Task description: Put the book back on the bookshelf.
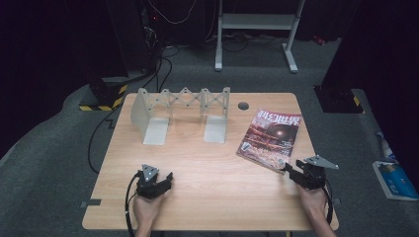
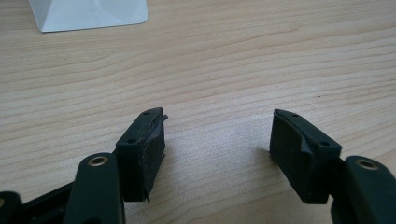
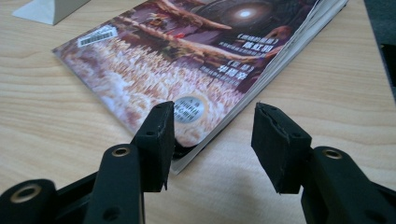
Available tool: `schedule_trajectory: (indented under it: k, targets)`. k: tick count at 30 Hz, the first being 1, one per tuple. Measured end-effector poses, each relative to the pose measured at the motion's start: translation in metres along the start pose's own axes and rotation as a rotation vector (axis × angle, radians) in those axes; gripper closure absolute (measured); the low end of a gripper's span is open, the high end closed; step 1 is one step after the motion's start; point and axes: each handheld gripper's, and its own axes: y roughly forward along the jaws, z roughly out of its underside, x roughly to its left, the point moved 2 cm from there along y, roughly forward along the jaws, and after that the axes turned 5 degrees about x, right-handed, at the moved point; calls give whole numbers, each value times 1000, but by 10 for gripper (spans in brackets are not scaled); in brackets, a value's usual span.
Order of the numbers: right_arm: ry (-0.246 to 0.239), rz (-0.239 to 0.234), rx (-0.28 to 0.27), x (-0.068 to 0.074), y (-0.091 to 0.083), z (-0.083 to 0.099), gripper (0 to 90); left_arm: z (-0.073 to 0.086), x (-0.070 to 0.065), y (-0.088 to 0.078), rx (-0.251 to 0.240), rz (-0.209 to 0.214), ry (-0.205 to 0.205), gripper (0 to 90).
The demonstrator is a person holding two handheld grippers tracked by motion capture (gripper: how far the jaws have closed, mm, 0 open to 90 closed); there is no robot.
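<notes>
Left hand-held gripper (image 1: 165, 180): jaws apart, nothing between them, low over bare counter (image 1: 217, 187).
Right hand-held gripper (image 1: 288, 167): jaws apart at magazine's near corner, not pinching it.
Magazine (image 1: 270, 137): flat on counter, right side.
Rack (image 1: 182, 113): far edge, left.

High view: tabletop (image 1: 212, 163) evenly lit from above, surroundings fall into near-black at corners. Picture soft, low detail, grain in dark floor. Shadows under metal rack (image 1: 180, 113) short, faint. Left gripper view: bright, diffuse light; wood grain crisp mid-frame, black tongs (image 2: 217, 149) near lens slightly soft, soft shadow pooled between them. Right gripper view: magazine (image 3: 196, 60) cover sharp near, blurring toward top edge; mild glare on gloss.
</notes>
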Motion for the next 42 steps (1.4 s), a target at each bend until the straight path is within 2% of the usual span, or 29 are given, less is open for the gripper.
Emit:
schedule_trajectory:
  k: [5, 11, 14, 19, 26, 32, 42]
  targets:
    - [25, 2, -11, -3, 4, -7, 483, 0, 0, 0, 0, 0, 1, 357]
    - [57, 11, 1, -8, 10, -6, 473, 0, 0, 0, 4, -5, 13, 356]
    - [58, 21, 19, -10, 14, -8, 464, 0, -1, 0, 5, -6, 13, 356]
    - [61, 35, 12, -12, 19, -18, 456, 0, -1, 1, 4, -9, 16, 356]
    - [71, 45, 56, -12, 33, -26, 435, 0, -1, 1, 4, -7, 17, 355]
    - [74, 53, 64, -11, 41, -32, 412, 0, -1, 1, 4, -7, 17, 355]
    - [124, 68, 86, -14, 55, -38, 372, 0, -1, 1, 4, -7, 16, 355]
